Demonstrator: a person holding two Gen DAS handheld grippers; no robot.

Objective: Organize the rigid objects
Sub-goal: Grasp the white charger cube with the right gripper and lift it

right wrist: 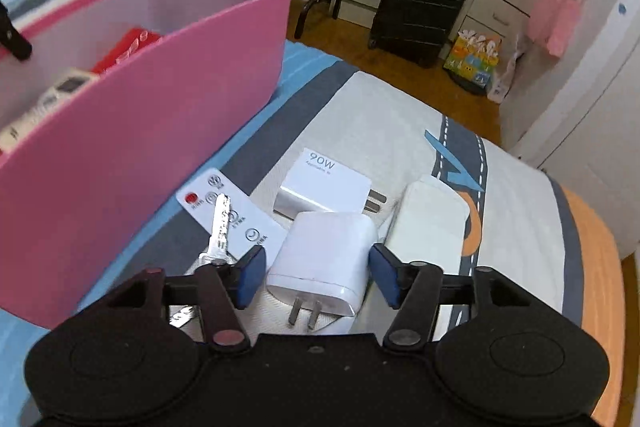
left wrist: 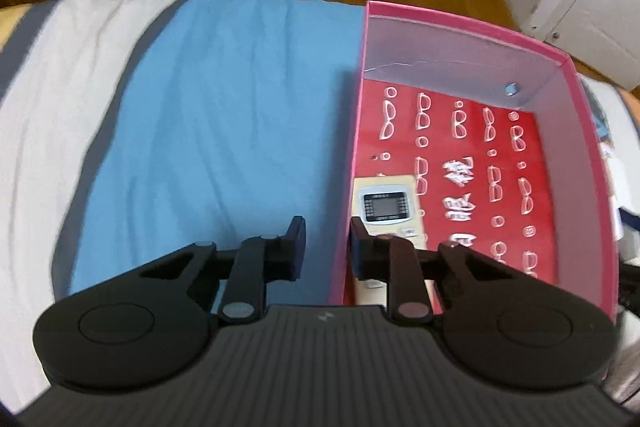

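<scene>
A pink box (left wrist: 576, 95) with a red patterned floor stands on the bed; a beige remote (left wrist: 386, 205) lies inside it. My left gripper (left wrist: 326, 247) is open and straddles the box's near left wall, one finger inside over the remote. In the right wrist view the box (right wrist: 160, 99) is at left with the remote (right wrist: 60, 91) inside. My right gripper (right wrist: 318, 275) is open around a white charger (right wrist: 324, 259), prongs toward me. Beside it lie a 90W charger (right wrist: 328, 187), a white power bank (right wrist: 428, 231), a flat white remote (right wrist: 240, 215) and a key (right wrist: 220, 227).
A blue cloth (left wrist: 224, 115) covers the bed left of the box. A black suitcase (right wrist: 420, 7) and bags stand on the wooden floor beyond the bed. The bed's edge is at the right (right wrist: 600, 267).
</scene>
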